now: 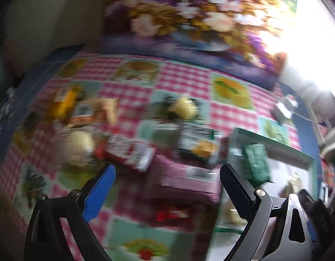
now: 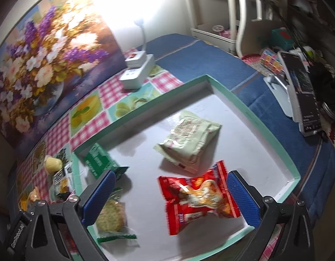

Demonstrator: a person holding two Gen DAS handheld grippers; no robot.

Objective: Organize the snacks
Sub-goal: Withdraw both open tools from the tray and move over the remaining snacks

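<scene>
- Gathering loose snacks into a white tray with a mint-green rim (image 2: 274,143) appears to be the step in hand; the tray sits on a pink checked tablecloth (image 1: 184,80) and already holds four packets.
- Inside it lie a pale green packet (image 2: 191,137), a red packet (image 2: 200,198), a dark green packet (image 2: 100,158) at the left wall, and a clear-wrapped biscuit (image 2: 111,216) near the front.
- Outside, a blurred scatter waits on the cloth, among them a red-and-white packet (image 1: 128,152) and a green-labelled packet (image 1: 195,141).
- The right gripper (image 2: 170,187) hangs over the red packet with jaws wide apart, holding nothing.
- The left gripper (image 1: 167,174), equally wide and empty, faces the scatter; heavy blur suggests motion.
- Judged best: settle first, straddle one packet across its narrow side, and close gently so contents are not crushed.
</scene>
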